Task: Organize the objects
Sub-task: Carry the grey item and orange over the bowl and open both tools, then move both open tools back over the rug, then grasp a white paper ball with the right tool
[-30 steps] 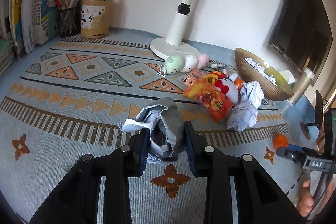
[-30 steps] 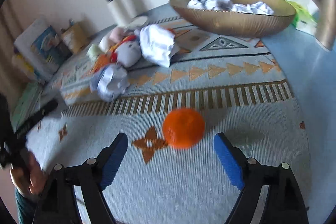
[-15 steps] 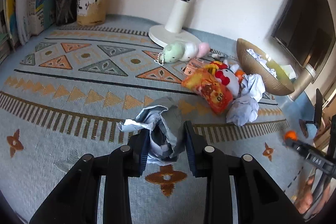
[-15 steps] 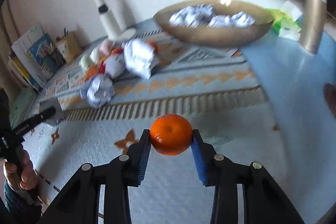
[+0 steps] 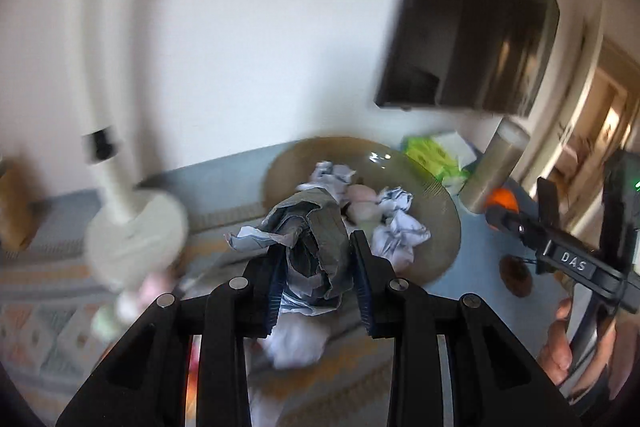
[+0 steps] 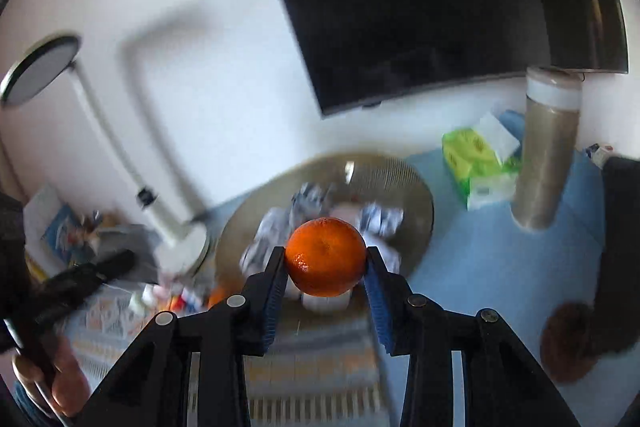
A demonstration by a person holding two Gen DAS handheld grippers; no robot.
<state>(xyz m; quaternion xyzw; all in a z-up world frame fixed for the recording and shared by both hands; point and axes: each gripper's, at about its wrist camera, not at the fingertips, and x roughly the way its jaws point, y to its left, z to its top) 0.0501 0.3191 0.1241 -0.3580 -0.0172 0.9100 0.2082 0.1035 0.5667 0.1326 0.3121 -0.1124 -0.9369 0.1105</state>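
Crumpled grey-white paper wad [image 5: 316, 251], long axis roughly upright toward twelve o'clock, sits between the left gripper [image 5: 318, 281] pads as its jaws ease open, poised before the round gold-brown ribbed bowl [image 5: 440, 211] at one o'clock. Right of it, the right gripper [image 6: 326, 279] clamps a round orange tangerine [image 6: 326, 257], with no long axis, above the same bowl. Several paper balls already lie inside; toys and more paper on the patterned woven mat [image 6: 312, 371] apparently remain.

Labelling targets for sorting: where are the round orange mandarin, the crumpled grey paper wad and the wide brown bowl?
round orange mandarin [image 6: 326, 257], right wrist view, front skin
crumpled grey paper wad [image 5: 316, 239], left wrist view, middle folds
wide brown bowl [image 6: 412, 187], right wrist view, far inner wall
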